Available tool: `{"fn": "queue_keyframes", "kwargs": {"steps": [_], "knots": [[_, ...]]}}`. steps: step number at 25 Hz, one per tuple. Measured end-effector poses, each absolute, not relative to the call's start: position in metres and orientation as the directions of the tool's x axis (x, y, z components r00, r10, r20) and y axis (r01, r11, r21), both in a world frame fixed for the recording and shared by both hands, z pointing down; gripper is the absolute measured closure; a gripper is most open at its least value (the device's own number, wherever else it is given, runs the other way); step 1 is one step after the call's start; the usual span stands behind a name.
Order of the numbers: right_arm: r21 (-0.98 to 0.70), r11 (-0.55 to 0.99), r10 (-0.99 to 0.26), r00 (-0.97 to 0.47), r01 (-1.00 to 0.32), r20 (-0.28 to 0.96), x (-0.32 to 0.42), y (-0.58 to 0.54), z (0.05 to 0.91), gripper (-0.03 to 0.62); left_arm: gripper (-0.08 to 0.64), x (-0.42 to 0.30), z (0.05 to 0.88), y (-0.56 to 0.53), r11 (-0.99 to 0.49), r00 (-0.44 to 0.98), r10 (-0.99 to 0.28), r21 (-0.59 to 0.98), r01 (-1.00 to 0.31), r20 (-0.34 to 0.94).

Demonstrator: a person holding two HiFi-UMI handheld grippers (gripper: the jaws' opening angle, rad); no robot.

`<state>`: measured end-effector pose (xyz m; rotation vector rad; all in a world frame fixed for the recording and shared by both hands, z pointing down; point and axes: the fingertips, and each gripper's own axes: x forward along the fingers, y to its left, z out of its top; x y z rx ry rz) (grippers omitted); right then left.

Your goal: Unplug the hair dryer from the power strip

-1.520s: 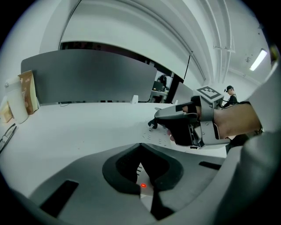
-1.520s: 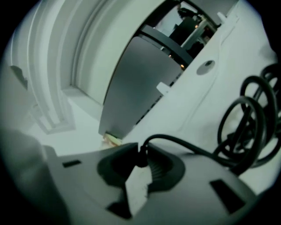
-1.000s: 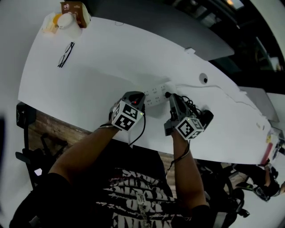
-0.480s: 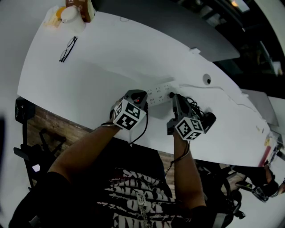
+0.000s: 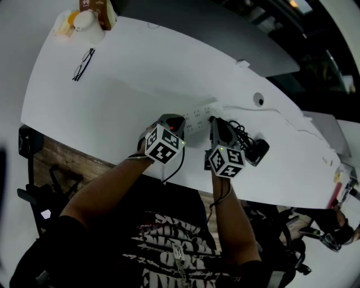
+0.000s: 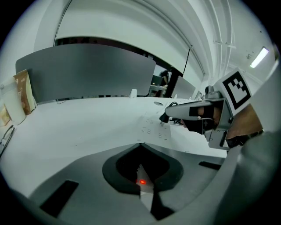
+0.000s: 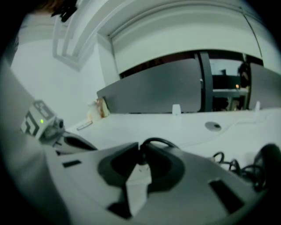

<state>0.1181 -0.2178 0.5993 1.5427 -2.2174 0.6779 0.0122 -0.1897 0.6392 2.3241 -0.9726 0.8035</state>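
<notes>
A white power strip (image 5: 197, 117) lies on the white table (image 5: 124, 84). My left gripper (image 5: 175, 125) is shut on the strip's near end, where a red switch light (image 6: 141, 181) glows between the pads. My right gripper (image 5: 214, 122) is shut on the black plug (image 7: 141, 161) at the strip's far end, also seen from the left gripper view (image 6: 166, 117). I cannot tell whether the prongs are still in the socket. The plug's black cord (image 5: 239, 132) coils to the black hair dryer (image 5: 256, 151), which lies to the right.
Glasses (image 5: 83, 64) and a cup with a carton (image 5: 93, 14) sit at the far left corner. A round cable hole (image 5: 258, 100) and the strip's white lead (image 5: 253, 108) lie beyond the dryer. A grey divider (image 6: 88, 70) backs the table.
My right gripper has rolled about its own line, and its marker cube has swung left toward the left gripper. The left gripper and the power strip have stayed put.
</notes>
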Motion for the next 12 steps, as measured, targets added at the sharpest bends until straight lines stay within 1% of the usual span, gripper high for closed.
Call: {"fn": "queue_keyframes", "kwargs": {"steps": [2, 5, 9, 10, 12], "knots": [[-0.073, 0.348, -0.769, -0.329, -0.935, 0.548, 0.111, -0.216, 0.599, 0.521, 0.535, 0.012, 0.640, -0.190, -0.623, 0.570, -0.460, 0.210, -0.754, 0.681], [-0.043, 0.363, -0.768, -0.325, -0.931, 0.552, 0.109, -0.218, 0.599, 0.518, 0.535, 0.013, 0.640, -0.190, -0.627, 0.569, -0.452, 0.209, -0.751, 0.687], [0.070, 0.379, -0.786, -0.281, -0.923, 0.551, 0.100, -0.218, 0.601, 0.511, 0.535, 0.013, 0.641, -0.190, -0.627, 0.564, -0.447, 0.207, -0.751, 0.694], [0.066, 0.373, -0.792, -0.280, -0.926, 0.543, 0.102, -0.217, 0.601, 0.508, 0.535, 0.013, 0.641, -0.189, -0.626, 0.563, -0.446, 0.208, -0.752, 0.696], [0.002, 0.319, -0.799, -0.268, -0.948, 0.539, 0.114, -0.214, 0.603, 0.504, 0.535, 0.014, 0.640, -0.189, -0.628, 0.566, -0.442, 0.210, -0.749, 0.696]]}}
